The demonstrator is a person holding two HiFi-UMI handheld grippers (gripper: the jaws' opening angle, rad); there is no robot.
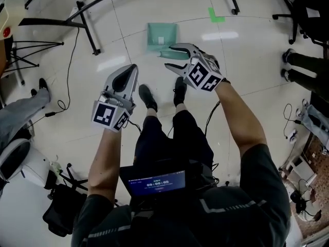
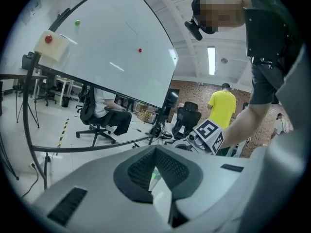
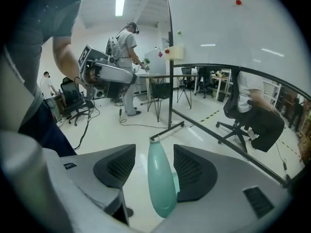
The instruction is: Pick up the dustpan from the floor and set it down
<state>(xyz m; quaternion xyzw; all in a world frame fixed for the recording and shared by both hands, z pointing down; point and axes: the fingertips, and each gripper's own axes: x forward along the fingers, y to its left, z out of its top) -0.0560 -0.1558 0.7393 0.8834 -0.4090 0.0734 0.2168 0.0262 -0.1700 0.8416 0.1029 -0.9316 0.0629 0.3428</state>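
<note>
- Dustpan (image 1: pixel 162 37) is lying flat on open floor tiles, just ahead of the person's shoes (image 1: pixel 147 97). No floor edge is showing. Its handle (image 3: pixel 160 183) is pointing back toward the person.
- Right gripper (image 1: pixel 169 56) is standing released with its jaws wide, straddling the handle. The handle is sitting between the pads, closer to one, with a clear gap at the other. Nothing is clamped.
- Left gripper (image 1: pixel 132 75) is hanging alongside, clenched on nothing.
- Judging the grasp as not yet made.
- Risks:
  - The handle is looking rounded and tapering and is sitting off-centre. Closing may be nudging it sideways or catching only its tip, and the pan could then be swinging or slipping out on the lift.
  - The tiles are looking glossy, so a bump may be sending the pan skating away.
</note>
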